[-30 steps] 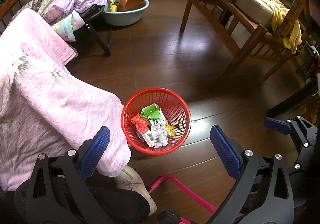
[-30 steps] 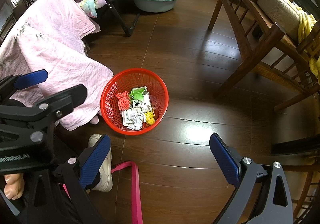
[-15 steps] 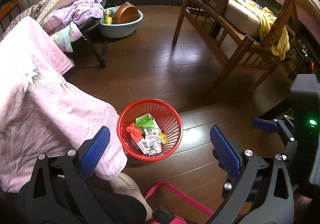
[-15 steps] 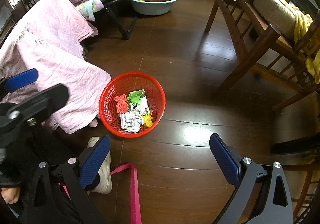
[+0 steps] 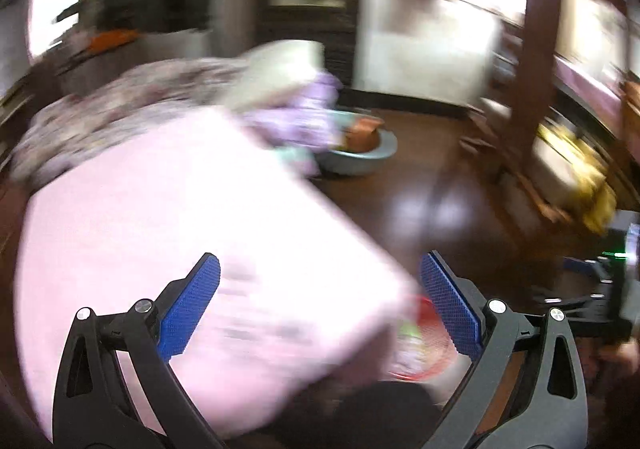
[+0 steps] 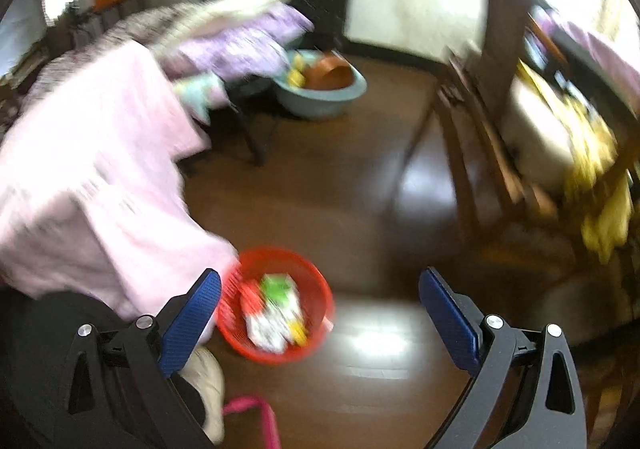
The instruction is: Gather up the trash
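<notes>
Left tool (image 5: 320,313): my two blue ribbed pads stand wide apart with nothing between them; black frame arms splay out below. It points level across the room, over the pink blanket.
Right tool (image 6: 320,313): also spread wide and holding nothing; tilted down toward the floor, with the basket just inside its left pad.
Other tool in the left wrist view: part of my right tool (image 5: 592,285) shows at the far right edge as a dark frame with a blue tip.
Red basket (image 6: 276,305): round plastic mesh, standing upright on the floor, its rim touching the hanging blanket edge. In the left wrist view only a red sliver (image 5: 424,345) shows under the blanket's corner.
Trash (image 6: 276,313): crumpled white paper, a green wrapper, a red-orange scrap and a yellow bit, all lying inside the basket.
Pink blanket (image 6: 92,185): soft cloth, draped in folds, heavily blurred.
Floor (image 6: 320,177): dark glossy wood planks with bright glare patches.
Basin (image 6: 320,89): round, pale blue-green, on the floor, with a brown bowl inside.
Chair (image 6: 480,153): dark wood frame, pale cushion, yellow cloth hanging from it.
Image quality: both views are motion-blurred; fine detail is unreadable.
</notes>
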`<state>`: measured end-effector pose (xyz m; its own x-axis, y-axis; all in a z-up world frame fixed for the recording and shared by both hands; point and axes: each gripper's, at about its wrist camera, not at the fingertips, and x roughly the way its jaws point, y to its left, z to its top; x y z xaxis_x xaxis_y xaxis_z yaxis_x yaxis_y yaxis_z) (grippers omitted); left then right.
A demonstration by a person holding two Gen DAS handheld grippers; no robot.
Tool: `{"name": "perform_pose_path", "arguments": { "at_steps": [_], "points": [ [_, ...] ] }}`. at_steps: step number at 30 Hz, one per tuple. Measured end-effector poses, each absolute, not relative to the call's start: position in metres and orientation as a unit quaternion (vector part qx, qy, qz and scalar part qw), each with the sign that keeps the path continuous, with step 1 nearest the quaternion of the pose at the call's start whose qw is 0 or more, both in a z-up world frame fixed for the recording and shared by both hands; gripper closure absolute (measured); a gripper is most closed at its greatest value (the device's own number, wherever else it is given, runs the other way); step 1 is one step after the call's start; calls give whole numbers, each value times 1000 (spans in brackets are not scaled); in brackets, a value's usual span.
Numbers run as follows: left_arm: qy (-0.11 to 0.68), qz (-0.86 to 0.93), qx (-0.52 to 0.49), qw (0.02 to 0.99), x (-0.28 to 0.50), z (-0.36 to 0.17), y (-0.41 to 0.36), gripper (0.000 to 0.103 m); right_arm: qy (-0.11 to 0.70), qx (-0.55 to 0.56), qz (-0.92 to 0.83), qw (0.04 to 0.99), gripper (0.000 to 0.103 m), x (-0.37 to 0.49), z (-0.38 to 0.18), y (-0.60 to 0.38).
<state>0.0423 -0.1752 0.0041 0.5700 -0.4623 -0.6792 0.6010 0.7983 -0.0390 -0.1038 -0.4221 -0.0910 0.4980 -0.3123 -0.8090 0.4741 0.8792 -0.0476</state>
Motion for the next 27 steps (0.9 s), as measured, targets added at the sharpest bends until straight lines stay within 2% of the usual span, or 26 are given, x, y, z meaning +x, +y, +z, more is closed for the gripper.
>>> {"name": "perform_pose_path", "arguments": {
  "at_steps": [8,12,17,22,27],
  "points": [
    [378,-92,46,920,157,-10,-19,7,402,57,-100,908,6,45,-34,-343],
    [392,-87,15,916,158,-15,-2,7,385,42,-64,920,6,76,-22,-303],
    [398,-176,-4,900,122,-10,-67,7,382,39,-124,915,6,19,-34,-314],
    [423,-358,100,827,45,-32,-202,7,459,68,-236,854,6,-54,-69,-367],
    [468,-425,172,756,-15,-86,-299,7,513,117,-301,795,6,-112,-111,-420]
  ]
}}
